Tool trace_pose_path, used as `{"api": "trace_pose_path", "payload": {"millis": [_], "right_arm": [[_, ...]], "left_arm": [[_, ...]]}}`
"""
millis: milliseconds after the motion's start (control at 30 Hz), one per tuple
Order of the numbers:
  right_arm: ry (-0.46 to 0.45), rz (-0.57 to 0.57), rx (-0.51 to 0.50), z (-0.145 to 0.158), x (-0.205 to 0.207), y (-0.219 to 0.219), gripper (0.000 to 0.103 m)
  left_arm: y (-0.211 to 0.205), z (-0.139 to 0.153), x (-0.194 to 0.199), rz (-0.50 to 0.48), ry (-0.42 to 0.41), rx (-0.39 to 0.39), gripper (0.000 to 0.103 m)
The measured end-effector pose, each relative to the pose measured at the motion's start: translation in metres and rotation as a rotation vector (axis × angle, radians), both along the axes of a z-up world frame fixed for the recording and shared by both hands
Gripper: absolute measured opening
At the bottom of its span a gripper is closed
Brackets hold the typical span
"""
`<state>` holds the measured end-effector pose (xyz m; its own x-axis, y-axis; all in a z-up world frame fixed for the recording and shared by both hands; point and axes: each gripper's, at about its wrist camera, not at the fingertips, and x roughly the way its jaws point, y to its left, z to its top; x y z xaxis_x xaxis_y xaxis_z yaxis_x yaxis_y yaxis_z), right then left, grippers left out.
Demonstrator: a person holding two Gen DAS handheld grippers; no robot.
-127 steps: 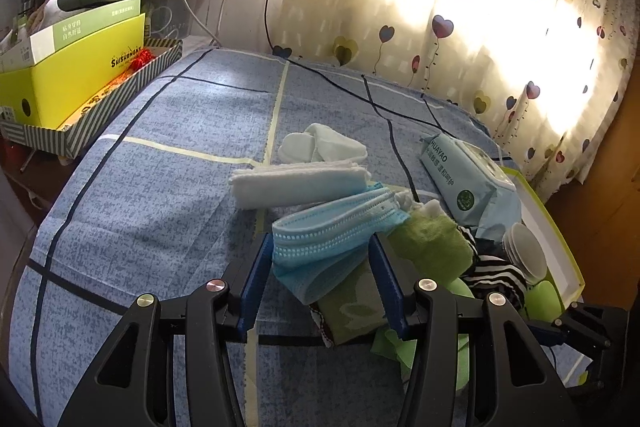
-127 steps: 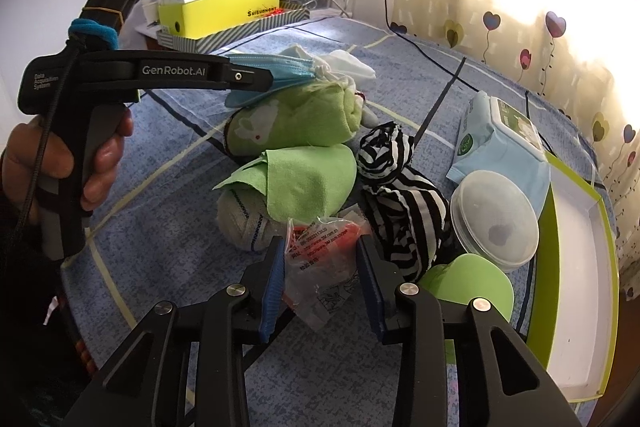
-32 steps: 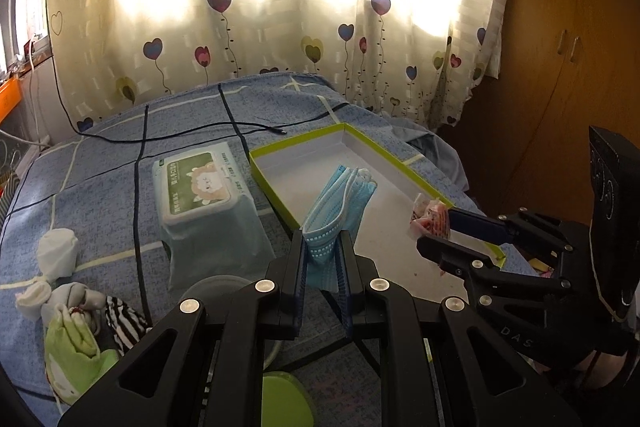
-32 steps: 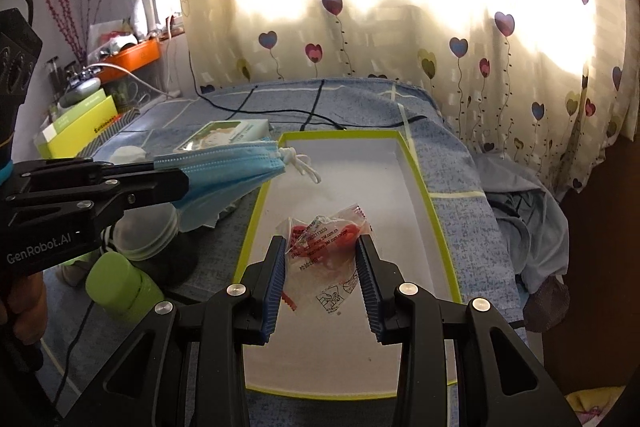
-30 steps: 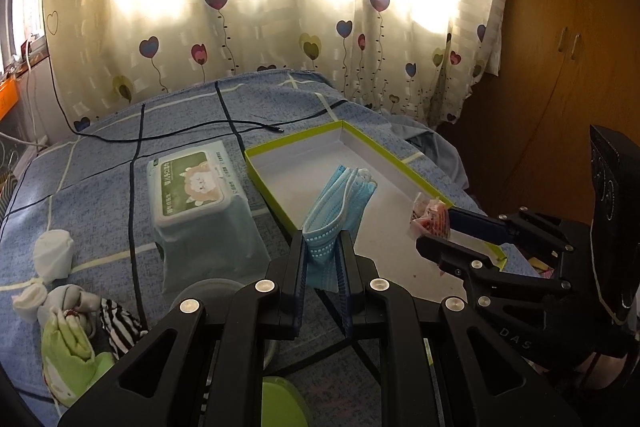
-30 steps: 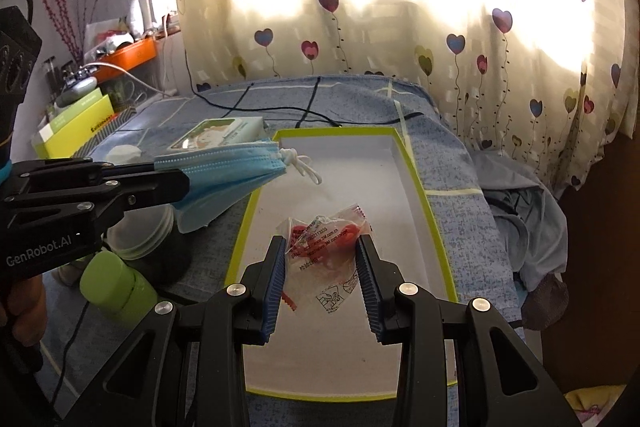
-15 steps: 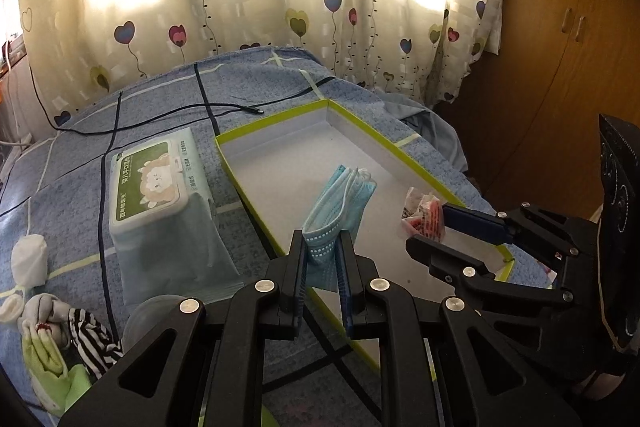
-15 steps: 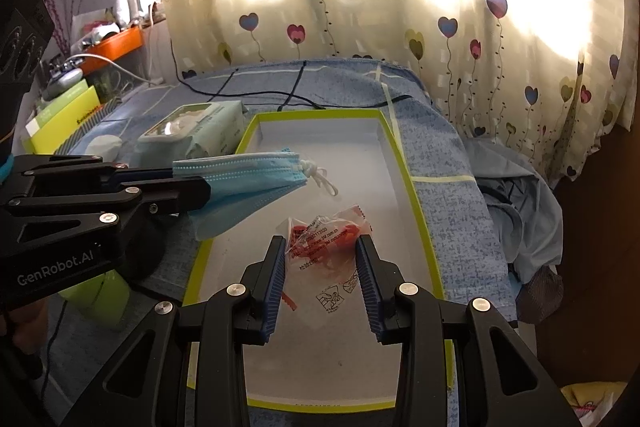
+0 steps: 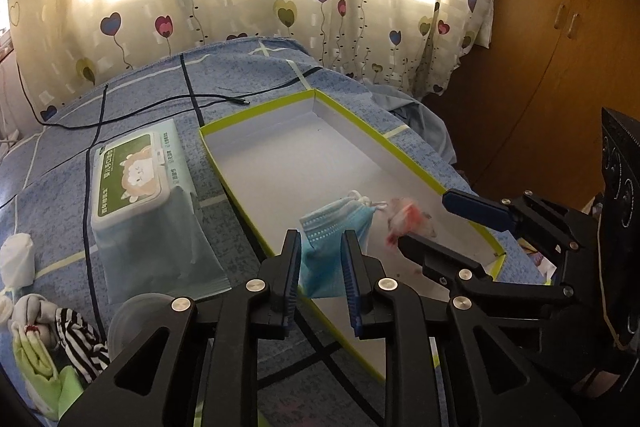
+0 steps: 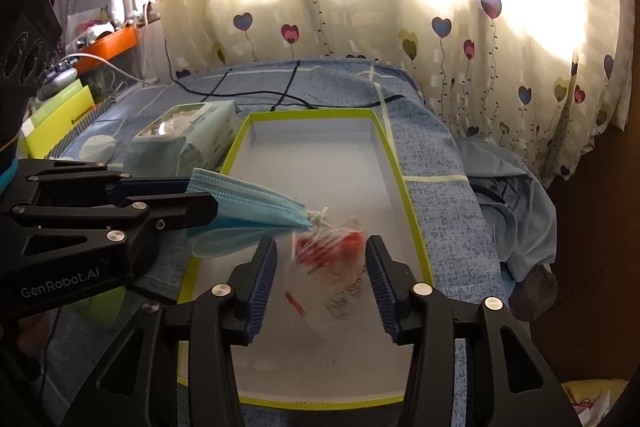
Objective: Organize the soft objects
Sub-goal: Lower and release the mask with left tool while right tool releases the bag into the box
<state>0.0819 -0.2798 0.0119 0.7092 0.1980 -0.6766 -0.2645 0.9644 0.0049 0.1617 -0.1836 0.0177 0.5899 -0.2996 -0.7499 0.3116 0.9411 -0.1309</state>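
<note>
A white tray with a lime-green rim lies on the blue bedspread. My left gripper hangs over its near edge with the jaws parted; the blue face mask still sits between them and droops toward the tray. My right gripper is open over the tray. The clear packet with red contents is blurred and loose between its fingers, dropping toward the tray floor.
A pack of wet wipes stands left of the tray. Rolled green and striped cloths and a white bundle lie at the far left. A black cable crosses the bed. A wooden wardrobe stands on the right.
Both grippers have moved over the tray and opened. The right one has let go of the red packet, which is falling. The left jaws have widened around the mask.
</note>
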Motion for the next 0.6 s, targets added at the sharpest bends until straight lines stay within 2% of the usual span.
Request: {"api": "trace_pose_path", "payload": {"millis": [167, 600], "right_arm": [[-0.017, -0.018, 0.002, 0.006, -0.006, -0.004, 0.059], [-0.031, -0.040, 0.015, 0.013, -0.020, -0.008, 0.061]], "left_arm": [[0.000, 0.004, -0.005, -0.019, -0.002, -0.027, 0.022], [0.010, 0.017, -0.023, -0.041, -0.030, -0.084, 0.022]]}}
